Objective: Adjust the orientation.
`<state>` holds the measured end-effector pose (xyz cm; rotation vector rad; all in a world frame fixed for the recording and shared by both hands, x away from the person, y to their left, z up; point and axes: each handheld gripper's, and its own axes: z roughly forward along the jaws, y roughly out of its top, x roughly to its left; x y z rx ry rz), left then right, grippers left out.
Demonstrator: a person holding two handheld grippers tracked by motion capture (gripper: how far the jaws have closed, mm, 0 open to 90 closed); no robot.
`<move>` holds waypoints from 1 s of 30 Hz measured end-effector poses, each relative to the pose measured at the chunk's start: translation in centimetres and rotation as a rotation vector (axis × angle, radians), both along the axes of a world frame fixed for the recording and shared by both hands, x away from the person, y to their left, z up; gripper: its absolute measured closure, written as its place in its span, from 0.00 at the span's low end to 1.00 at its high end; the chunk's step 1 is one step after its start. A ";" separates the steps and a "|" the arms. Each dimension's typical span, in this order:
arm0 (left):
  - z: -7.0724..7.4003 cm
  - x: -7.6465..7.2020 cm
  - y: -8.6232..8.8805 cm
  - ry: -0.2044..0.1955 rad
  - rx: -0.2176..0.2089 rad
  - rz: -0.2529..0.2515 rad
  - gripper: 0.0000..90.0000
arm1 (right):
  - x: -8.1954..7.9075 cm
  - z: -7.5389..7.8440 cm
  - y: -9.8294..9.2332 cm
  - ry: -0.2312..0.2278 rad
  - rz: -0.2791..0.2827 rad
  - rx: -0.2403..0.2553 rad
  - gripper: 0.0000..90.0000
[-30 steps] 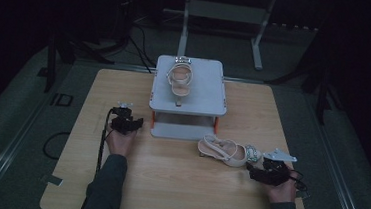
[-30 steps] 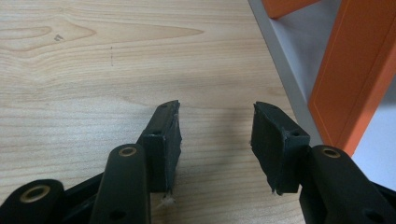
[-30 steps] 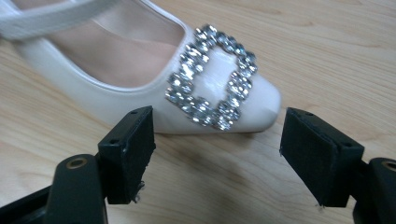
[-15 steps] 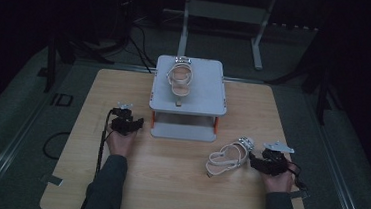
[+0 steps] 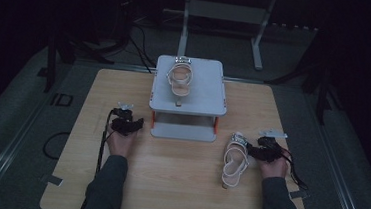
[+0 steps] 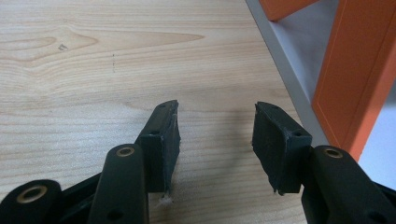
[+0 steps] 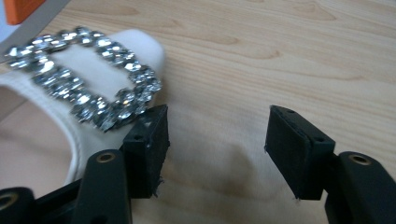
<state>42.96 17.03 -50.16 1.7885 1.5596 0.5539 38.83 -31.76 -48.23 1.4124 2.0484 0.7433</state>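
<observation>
Left tool (image 6: 215, 140) and right tool (image 7: 217, 149), jaws apart, each in a hand.

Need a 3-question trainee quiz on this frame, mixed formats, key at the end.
1. True or false: the right gripper is clamped on the sandal on the table.
2. The other sandal lies: A) on the grey stand's top B) on its lower shelf C) on the floor
3. Fill in: the left gripper stands open over bare ____.

Key: 1 false, its jaws are open beside the jewelled buckle; 2 A; 3 wood.
</observation>
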 end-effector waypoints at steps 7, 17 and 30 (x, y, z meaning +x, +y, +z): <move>0.0 0.0 -0.1 0.002 0.010 -0.008 0.57 | 1.7 0.2 1.2 0.014 0.054 -0.021 0.49; -0.2 -0.2 -0.3 -0.018 0.025 -0.004 0.56 | 2.0 0.7 1.8 0.012 0.089 -0.041 0.49; -0.4 -0.4 -0.6 -0.037 0.037 0.006 0.53 | -2.5 4.5 1.5 -0.055 0.082 0.039 0.53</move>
